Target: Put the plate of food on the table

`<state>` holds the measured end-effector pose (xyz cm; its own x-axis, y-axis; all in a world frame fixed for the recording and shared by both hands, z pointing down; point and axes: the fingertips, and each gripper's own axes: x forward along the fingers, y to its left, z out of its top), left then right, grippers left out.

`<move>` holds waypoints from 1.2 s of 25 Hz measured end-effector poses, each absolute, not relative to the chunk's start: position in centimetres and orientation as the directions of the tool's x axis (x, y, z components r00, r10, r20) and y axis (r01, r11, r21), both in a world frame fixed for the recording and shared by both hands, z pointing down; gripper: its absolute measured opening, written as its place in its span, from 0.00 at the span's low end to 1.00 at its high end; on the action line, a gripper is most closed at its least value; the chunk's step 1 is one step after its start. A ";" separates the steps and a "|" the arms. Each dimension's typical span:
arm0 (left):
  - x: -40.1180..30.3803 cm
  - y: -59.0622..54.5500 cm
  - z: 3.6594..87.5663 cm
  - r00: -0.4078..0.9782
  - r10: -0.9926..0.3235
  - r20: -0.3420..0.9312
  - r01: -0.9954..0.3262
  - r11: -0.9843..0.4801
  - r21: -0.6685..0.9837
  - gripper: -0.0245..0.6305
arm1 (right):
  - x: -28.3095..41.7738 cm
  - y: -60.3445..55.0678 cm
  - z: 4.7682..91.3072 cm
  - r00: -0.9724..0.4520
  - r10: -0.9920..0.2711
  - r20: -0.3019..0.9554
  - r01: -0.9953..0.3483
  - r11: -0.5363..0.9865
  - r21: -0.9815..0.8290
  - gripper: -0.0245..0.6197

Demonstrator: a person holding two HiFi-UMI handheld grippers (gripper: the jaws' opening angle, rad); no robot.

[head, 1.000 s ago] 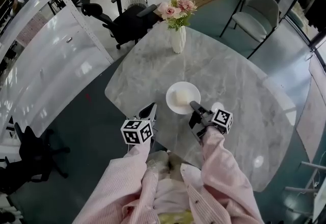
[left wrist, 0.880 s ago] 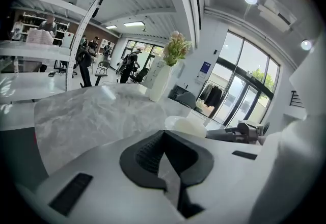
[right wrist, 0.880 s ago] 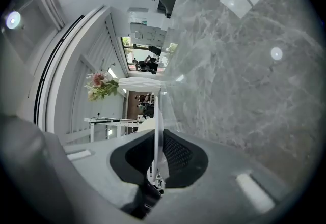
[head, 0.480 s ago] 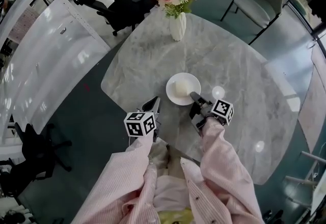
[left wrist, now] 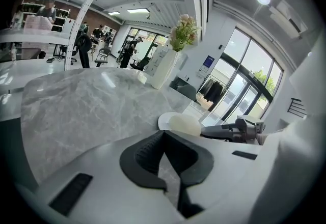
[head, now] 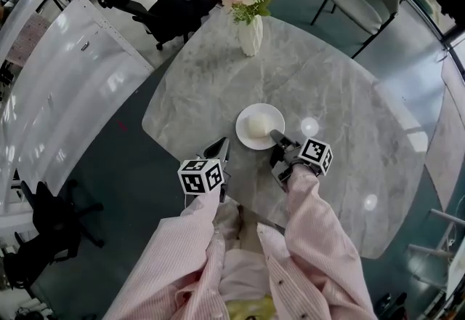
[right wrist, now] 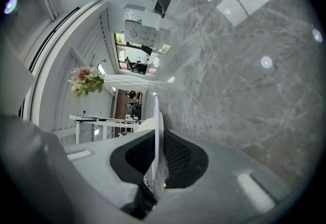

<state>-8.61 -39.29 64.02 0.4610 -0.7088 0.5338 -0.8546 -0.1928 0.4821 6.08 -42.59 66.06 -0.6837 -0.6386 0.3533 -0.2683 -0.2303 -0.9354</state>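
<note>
A white plate (head: 272, 116) carrying a pale round piece of food (head: 258, 124) sits low over the near part of the grey marble table (head: 327, 71); I cannot tell if it touches the top. My right gripper (head: 276, 137) is shut on the plate's near rim. In the right gripper view the rim (right wrist: 158, 116) stands edge-on between the pads of that gripper (right wrist: 157, 139). My left gripper (head: 221, 146) hovers left of the plate at the table's near edge, shut and empty. The left gripper view shows its jaws (left wrist: 164, 134) closed, with the plate (left wrist: 165, 121), the food (left wrist: 184, 123) and the right gripper (left wrist: 232, 130) beyond.
A white vase of pink flowers (head: 251, 33) stands at the table's far side. Black office chairs (head: 171, 13) stand beyond it on the left and a grey chair (head: 363, 2) on the right. The table's near edge (head: 218, 191) runs just under my hands.
The head view has shifted a little. The right gripper keeps its hold on the plate, which stays over the same near part of the table. The left gripper has barely moved.
</note>
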 end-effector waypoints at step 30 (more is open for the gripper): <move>-8.0 -39.6 63.8 0.501 -0.677 0.539 -0.844 -0.243 0.479 0.03 | 6.6 -40.5 67.3 -0.521 -0.502 0.691 -0.729 -0.160 -0.666 0.23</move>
